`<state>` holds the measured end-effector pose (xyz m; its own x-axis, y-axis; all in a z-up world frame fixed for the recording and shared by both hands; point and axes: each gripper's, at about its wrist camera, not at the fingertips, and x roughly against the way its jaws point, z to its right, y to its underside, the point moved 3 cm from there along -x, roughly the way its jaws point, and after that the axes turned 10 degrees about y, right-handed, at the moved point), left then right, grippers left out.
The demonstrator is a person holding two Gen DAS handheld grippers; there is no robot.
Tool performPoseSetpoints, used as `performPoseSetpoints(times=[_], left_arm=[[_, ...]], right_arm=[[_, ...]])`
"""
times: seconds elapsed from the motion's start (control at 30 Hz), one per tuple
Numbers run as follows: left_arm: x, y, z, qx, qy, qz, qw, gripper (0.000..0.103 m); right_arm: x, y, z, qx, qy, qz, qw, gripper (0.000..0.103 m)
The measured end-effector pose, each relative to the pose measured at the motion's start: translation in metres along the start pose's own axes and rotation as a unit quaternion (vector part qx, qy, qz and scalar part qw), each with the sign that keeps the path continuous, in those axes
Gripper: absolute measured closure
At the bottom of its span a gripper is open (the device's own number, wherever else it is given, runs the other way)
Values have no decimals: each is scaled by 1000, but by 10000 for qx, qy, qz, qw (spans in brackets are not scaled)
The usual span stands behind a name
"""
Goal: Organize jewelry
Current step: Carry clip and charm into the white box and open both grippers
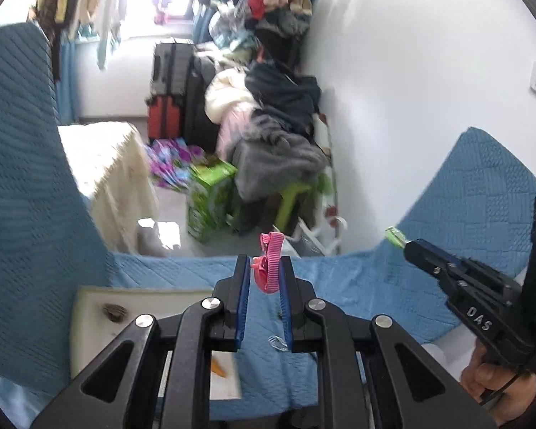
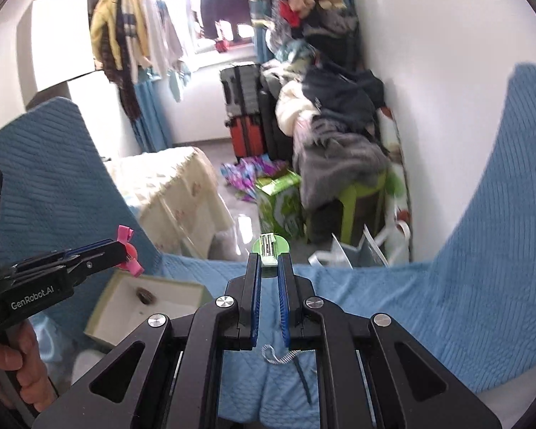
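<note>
My left gripper [image 1: 264, 268] is shut on a pink hair clip [image 1: 269, 264] and holds it up above the blue quilt [image 1: 339, 286]. It also shows in the right wrist view [image 2: 126, 250], with the pink hair clip [image 2: 130, 250] at its tips. My right gripper [image 2: 269, 262] is shut on a green hair clip [image 2: 269, 248]; it shows in the left wrist view [image 1: 404, 241] with the green hair clip [image 1: 395, 235]. A white open box [image 2: 125, 314] lies on the quilt below the left gripper, with a dark brown item [image 2: 145, 295] inside. The box also shows in the left wrist view [image 1: 89, 329].
A clear small piece [image 1: 278, 342] and an orange item [image 1: 219, 366] lie near the box. A striped cord [image 2: 280, 355] lies on the quilt under the right gripper. Beyond the bed stand a cream-covered table [image 2: 175, 186], suitcases [image 2: 243, 107], a green carton [image 2: 282, 200] and piled clothes [image 2: 339, 143].
</note>
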<state>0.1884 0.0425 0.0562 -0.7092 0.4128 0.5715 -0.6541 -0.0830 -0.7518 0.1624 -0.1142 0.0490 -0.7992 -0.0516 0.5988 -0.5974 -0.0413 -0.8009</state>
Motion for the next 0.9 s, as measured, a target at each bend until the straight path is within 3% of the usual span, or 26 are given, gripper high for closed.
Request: performPoseSetpoints(times=[0.17,0.37,0.7,0.9], left_arm=[[32,-14,-25,51,-184,274,9994,88],[35,1,-71,283,-324,266,9987,88],[-6,53,-150,739,-516,-254,9956,88],[-39,87,-173,922,-477,-673,9923,88]], right_arm=[[9,-19,-35,274,-209,292,9990,96],[-5,-14,-76,418,-516,363,9971,96],[-70,48,-130,674,-725,-438,9941,96],[-98,89,-147,816,-762,-1010,9886,96]])
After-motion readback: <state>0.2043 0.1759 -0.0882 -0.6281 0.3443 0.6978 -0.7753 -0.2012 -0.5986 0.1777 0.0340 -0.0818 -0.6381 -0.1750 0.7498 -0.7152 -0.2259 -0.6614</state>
